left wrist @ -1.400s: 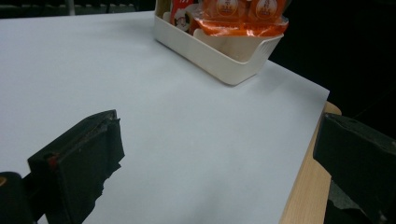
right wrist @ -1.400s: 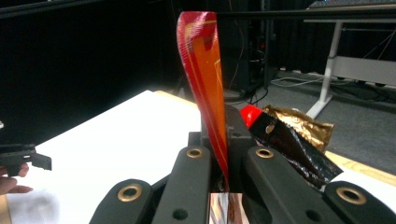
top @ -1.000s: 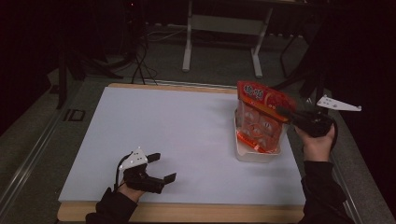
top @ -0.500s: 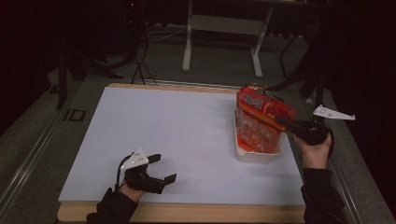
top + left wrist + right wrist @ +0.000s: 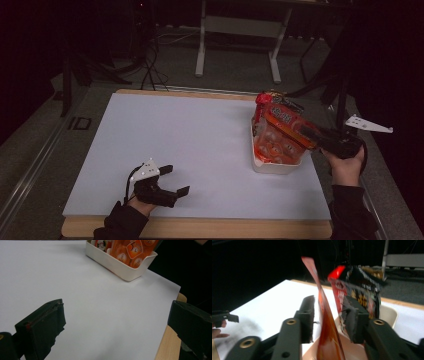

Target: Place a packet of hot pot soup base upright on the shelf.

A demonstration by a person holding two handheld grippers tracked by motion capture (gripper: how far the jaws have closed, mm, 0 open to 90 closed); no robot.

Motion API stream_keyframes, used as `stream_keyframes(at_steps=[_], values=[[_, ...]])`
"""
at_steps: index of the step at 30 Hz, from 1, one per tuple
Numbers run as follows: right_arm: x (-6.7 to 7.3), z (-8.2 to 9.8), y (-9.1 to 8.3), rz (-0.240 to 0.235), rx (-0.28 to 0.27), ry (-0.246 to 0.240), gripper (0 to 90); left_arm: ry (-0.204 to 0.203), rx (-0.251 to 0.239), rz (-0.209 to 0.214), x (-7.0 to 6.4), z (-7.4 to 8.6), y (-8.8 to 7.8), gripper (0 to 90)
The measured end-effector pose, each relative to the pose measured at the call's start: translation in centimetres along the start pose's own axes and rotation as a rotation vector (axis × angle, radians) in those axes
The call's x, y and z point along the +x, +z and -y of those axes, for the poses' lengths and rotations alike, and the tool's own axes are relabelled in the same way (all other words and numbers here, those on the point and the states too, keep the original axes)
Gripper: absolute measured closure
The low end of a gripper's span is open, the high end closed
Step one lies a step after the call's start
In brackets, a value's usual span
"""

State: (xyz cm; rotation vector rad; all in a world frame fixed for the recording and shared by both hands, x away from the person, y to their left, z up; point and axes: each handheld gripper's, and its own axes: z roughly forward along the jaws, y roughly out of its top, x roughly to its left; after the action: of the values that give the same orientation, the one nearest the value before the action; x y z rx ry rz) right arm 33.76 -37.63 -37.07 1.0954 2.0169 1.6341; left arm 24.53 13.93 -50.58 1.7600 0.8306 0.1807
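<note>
A red packet point(image 5: 325, 322) is seen edge-on between the right gripper's point(image 5: 320, 142) jaws – gaps show, so a grip cannot be told. It hangs over the white bin point(image 5: 272, 165), long axis tilted. The left gripper point(image 5: 172, 180) lies spread and empty, well apart.

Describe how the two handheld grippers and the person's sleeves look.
Both grippers are black, each with two blocky jaws. The left gripper and right gripper each carry a pale grey three-cornered plate. The right one's jaw arms show brass-coloured rivets. A thin dark cable loops by the left. The sleeves are dark.
</note>
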Motion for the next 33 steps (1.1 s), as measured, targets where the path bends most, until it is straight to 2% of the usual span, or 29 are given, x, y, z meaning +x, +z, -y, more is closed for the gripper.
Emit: stream_keyframes(at_steps=[4,6,8,11,14,17,19,22,26,33], values=[[1.2,-1.7,-0.6,-0.011,-0.041,-0.026,51.5,0.005,0.001,-0.003,0.0,0.0,0.0,1.2],[1.9,-2.5,-0.8,-0.022,-0.063,-0.042,47.0,0.016,0.004,-0.003,0.0,0.0,0.0,1.2],[2.7,-3.2,-1.0,-0.011,-0.084,-0.062,41.9,0.023,0.005,-0.005,-0.1,0.0,0.1,1.2],[3.8,-3.9,-1.1,-0.027,-0.112,-0.074,34.1,0.039,0.008,-0.003,-0.3,0.1,0.1,1.2],[4.8,-4.2,-0.9,-0.06,-0.129,-0.09,22.7,0.047,0.008,0.0,-0.3,0.2,0.2,1.2],[5.8,-4.1,-0.4,-0.103,-0.134,-0.106,16.6,0.049,0.006,0.0,-0.3,0.2,0.2,1.2],[6.7,-3.8,0.3,-0.13,-0.124,-0.118,13.6,0.049,0.006,-0.001,-0.3,0.2,0.1,1.2],[7.1,-3.6,0.7,-0.124,-0.12,-0.127,13.7,0.048,0.005,0.001,-0.3,0.2,0.1,1.2],[8.3,-2.5,2.1,-0.183,-0.073,-0.143,13.9,0.051,0.003,0.002,-0.3,0.2,0.1,1.2],[9.6,-0.2,3.9,-0.214,-0.005,-0.166,13.6,0.054,0.001,0.0,-0.3,0.2,0.0,1.2]])
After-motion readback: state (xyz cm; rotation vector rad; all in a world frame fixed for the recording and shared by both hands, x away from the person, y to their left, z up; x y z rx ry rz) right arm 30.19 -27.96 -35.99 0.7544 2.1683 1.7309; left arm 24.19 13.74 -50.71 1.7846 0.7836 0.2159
